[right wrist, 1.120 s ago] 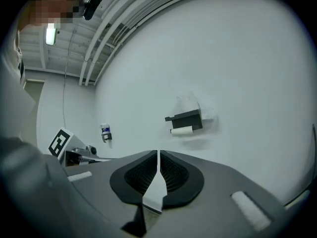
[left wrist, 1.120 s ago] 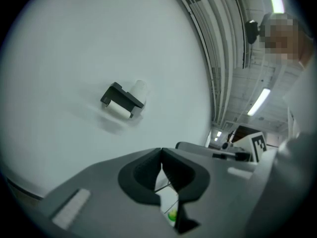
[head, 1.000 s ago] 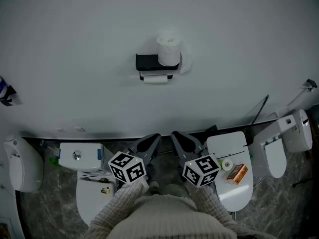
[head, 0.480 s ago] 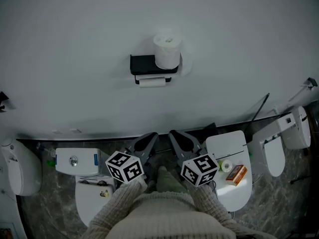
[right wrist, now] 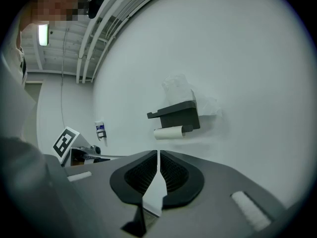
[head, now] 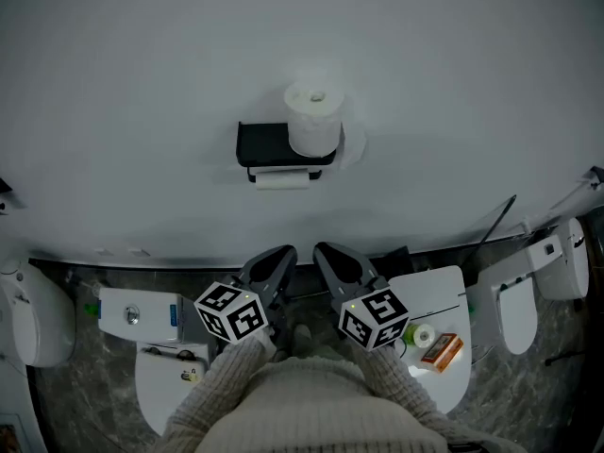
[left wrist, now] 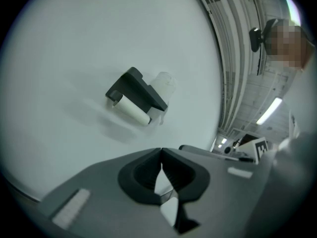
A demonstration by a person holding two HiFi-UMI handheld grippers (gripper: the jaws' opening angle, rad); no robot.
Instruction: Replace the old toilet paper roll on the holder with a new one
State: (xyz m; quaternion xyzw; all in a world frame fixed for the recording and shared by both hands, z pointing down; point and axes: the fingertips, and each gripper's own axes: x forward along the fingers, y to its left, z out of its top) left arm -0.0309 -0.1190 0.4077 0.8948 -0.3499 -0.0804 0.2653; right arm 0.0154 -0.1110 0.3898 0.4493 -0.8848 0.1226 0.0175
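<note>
A black holder (head: 266, 145) is fixed to the white wall, with a thin, nearly used-up roll (head: 281, 181) hanging under its shelf. A full white roll (head: 312, 119) stands upright on the shelf's right end. Both grippers sit low and side by side, well short of the wall. My left gripper (head: 279, 257) is shut with nothing in it, and so is my right gripper (head: 327, 253). The left gripper view has the holder (left wrist: 136, 88) and old roll (left wrist: 131, 110) ahead; the right gripper view shows the holder (right wrist: 177, 115) and old roll (right wrist: 168, 132) too.
Below the wall stand several white toilets: one tank (head: 137, 315) at the left, a closed lid (head: 439, 343) at the right carrying a small tape roll (head: 424, 336) and an orange box (head: 442, 349). A dark rod (head: 497, 217) leans on the wall at right.
Both grippers have moved forward toward the wall together, staying shut. The holder and rolls now appear slightly left and lower in the head view.
</note>
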